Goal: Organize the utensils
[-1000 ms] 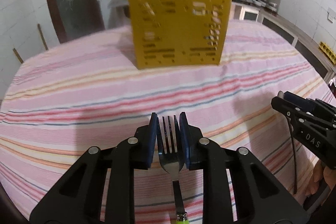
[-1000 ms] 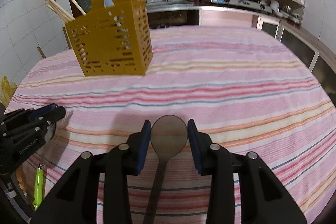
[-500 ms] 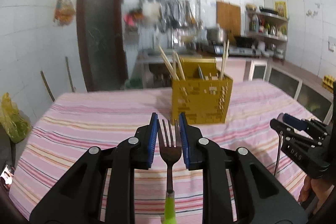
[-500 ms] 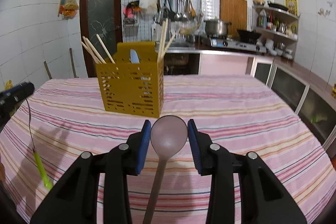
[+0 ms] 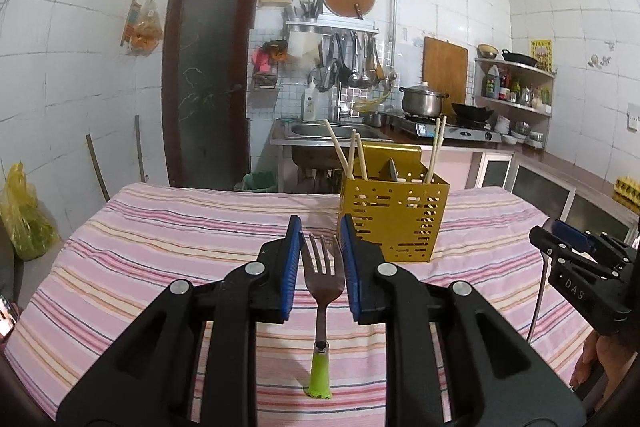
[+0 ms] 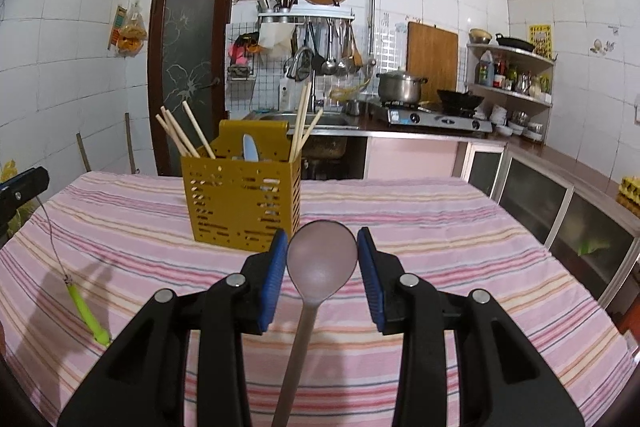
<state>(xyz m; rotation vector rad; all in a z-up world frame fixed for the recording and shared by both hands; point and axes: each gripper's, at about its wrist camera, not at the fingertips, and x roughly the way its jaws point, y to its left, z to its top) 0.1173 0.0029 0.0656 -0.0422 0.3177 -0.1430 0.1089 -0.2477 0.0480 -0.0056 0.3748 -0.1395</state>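
The left gripper (image 5: 320,263) clamps a stiff, light fork (image 5: 322,281) by its head; the right gripper (image 6: 322,259) clamps a rigid spoon's (image 6: 320,267) bowl, likely slippery.

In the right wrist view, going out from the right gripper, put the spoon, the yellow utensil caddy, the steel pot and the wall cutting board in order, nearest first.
1. Spoon, between the right gripper's fingers.
2. Yellow utensil caddy, ahead-left on the table.
3. Steel pot, on the stove beyond.
4. Cutting board, against the wall behind the pot.
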